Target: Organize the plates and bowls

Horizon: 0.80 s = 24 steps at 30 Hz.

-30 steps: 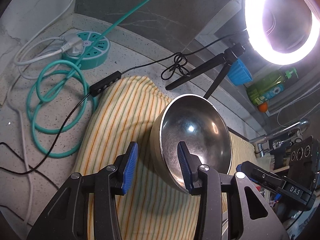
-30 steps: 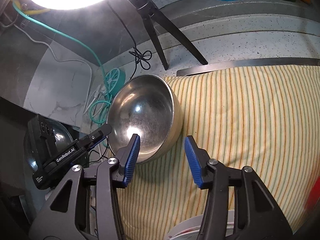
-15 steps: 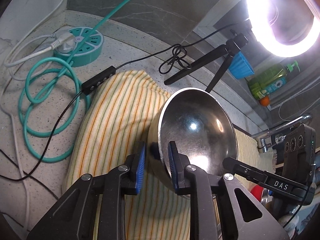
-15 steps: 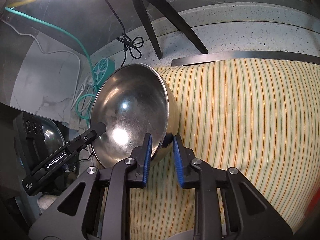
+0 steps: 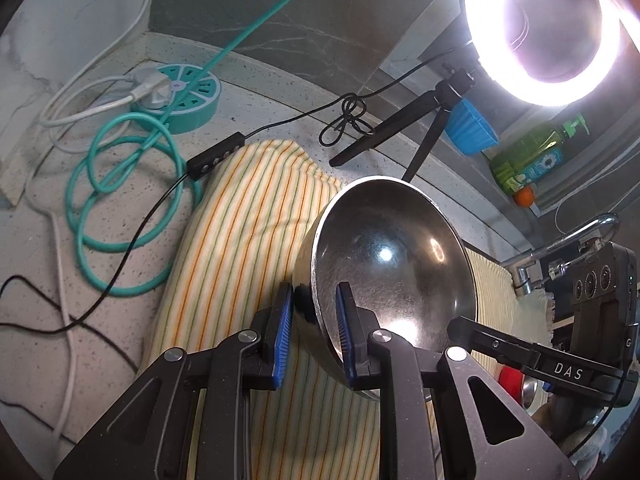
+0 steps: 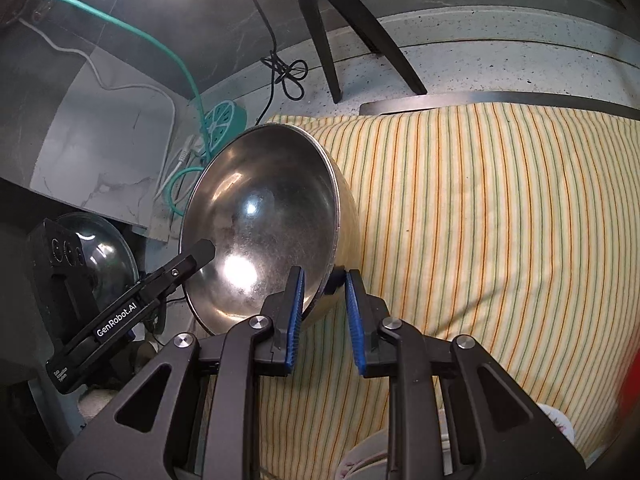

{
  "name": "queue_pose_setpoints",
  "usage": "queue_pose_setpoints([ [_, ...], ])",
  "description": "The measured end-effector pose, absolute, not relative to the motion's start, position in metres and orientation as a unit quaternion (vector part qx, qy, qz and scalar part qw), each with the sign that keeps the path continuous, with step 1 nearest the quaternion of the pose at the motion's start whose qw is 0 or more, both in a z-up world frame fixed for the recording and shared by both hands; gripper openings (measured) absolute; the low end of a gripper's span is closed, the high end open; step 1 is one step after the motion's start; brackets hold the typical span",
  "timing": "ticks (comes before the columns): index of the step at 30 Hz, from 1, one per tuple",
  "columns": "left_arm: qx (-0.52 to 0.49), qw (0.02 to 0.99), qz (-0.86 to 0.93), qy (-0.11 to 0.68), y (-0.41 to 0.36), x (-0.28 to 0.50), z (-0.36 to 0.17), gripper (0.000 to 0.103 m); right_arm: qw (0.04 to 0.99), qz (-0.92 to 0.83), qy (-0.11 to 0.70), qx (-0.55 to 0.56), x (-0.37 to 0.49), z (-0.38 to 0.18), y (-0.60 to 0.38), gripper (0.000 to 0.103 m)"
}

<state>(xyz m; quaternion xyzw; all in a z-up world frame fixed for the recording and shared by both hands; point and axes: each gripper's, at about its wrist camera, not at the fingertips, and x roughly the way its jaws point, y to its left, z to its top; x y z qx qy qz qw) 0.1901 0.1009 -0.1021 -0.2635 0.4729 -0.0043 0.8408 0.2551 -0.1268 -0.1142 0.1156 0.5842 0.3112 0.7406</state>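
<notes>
A large shiny metal bowl is held tilted above the striped yellow cloth. My left gripper is shut on its left rim, one blue pad outside the wall and one inside. My right gripper is shut on the opposite rim in the same way. Each gripper shows in the other's view, the right gripper at lower right and the left gripper at lower left. A white dish with a red object beside it peeks out at the bottom right.
A lit ring light on a black tripod stands behind the cloth. A teal round power strip with coiled teal cable and black wires lies left. A blue cup, green soap bottle and tap are at right.
Both grippers went from open to shut on the bowl's rim, one on each side. The bowl then rose slightly off the cloth and tilted more.
</notes>
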Motion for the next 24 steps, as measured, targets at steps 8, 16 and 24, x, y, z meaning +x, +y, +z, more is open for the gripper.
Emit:
queue_pose_setpoints([
  [8,-0.261,0.849,0.005,0.46,0.099,0.14,-0.087,0.019,0.73,0.337,0.584,0.11,0.211,-0.105,-0.129,0.022],
  [16,-0.262,0.847,0.011,0.461,0.092,0.094,-0.082,0.019,0.717,0.351,0.594,0.102,0.167,-0.112,-0.139,0.022],
  [24,-0.272,0.842,0.014,0.466,0.082,0.059,-0.087,0.019,0.706,0.358,0.603,0.096,0.139,-0.123,-0.15,0.022],
])
